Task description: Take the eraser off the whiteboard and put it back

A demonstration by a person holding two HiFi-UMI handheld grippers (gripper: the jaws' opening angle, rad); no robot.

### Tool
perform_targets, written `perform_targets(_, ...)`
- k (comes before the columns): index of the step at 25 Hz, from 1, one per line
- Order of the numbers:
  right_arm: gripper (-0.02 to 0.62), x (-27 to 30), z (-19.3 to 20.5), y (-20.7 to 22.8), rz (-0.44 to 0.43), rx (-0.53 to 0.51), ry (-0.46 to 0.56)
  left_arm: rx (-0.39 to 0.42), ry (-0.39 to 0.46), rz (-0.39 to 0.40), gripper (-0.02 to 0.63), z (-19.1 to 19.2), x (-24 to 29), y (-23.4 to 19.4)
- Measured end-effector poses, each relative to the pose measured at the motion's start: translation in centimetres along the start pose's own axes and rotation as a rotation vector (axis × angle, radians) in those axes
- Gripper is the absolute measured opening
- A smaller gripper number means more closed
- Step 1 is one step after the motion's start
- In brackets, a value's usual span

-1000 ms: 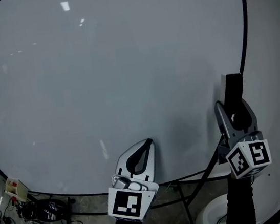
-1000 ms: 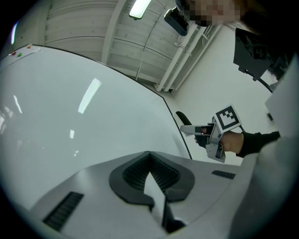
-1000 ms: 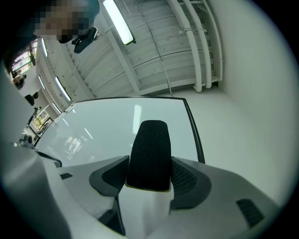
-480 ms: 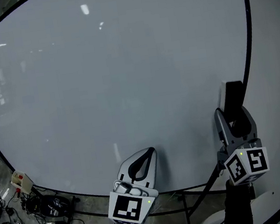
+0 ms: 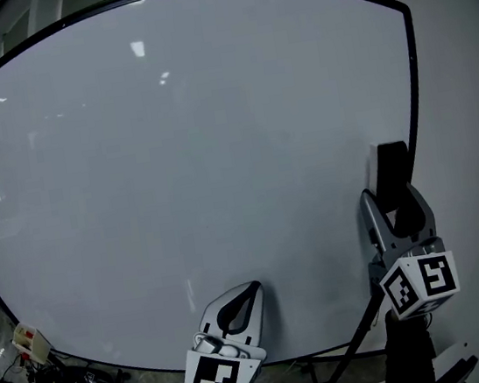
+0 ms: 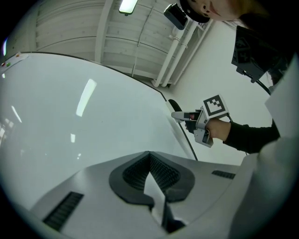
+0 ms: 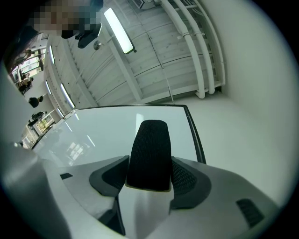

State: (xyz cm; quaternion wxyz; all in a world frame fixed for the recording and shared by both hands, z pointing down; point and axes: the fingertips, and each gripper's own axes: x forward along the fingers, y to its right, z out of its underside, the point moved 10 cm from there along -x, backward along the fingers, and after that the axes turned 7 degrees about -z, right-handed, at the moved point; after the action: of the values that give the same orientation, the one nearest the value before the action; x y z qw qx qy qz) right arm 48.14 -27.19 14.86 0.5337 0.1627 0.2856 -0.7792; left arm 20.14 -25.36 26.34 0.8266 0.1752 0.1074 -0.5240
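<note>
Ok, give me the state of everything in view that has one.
black rectangular eraser, clamped between the right gripper's jaws, by the whiteboard's right edge
right gripper, jaws shut on the eraser
left gripper, jaws together, nothing between them
large black-framed whiteboard, blank, no writing visible

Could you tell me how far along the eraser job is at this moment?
Done: the right gripper is shut on the eraser. In hand: it holds the eraser by the right edge of the whiteboard; whether the eraser touches the board, I cannot tell. Left: setting it on the board and letting go. The left gripper is shut on nothing, low by the board.
</note>
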Motion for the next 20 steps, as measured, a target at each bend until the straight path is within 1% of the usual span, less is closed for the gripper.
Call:
perform_targets(4,0.276,1.8,-1.9,1.4,0.015,-0.029,0.013,0.005,0.012,0.015,0.006,-0.3,0.3,-0.3)
perform_targets(7,0.276,2.9,-3.8,2.7,0.006,-0.022,0.01,0.007,0.015,0.028,0.006,-0.8,0.3,0.0)
perform_targets(11,0.276,4.0,-6.1,4.6,0.031,-0.016,0.02,0.004,0.017,0.048,0.006,-1.0,0.7,0.6)
perform_targets(20,0.276,7.4,-9.7,7.1,0.037,0.004,0.004,0.016,0.044,0.051,0.006,-1.9,1.5,0.7)
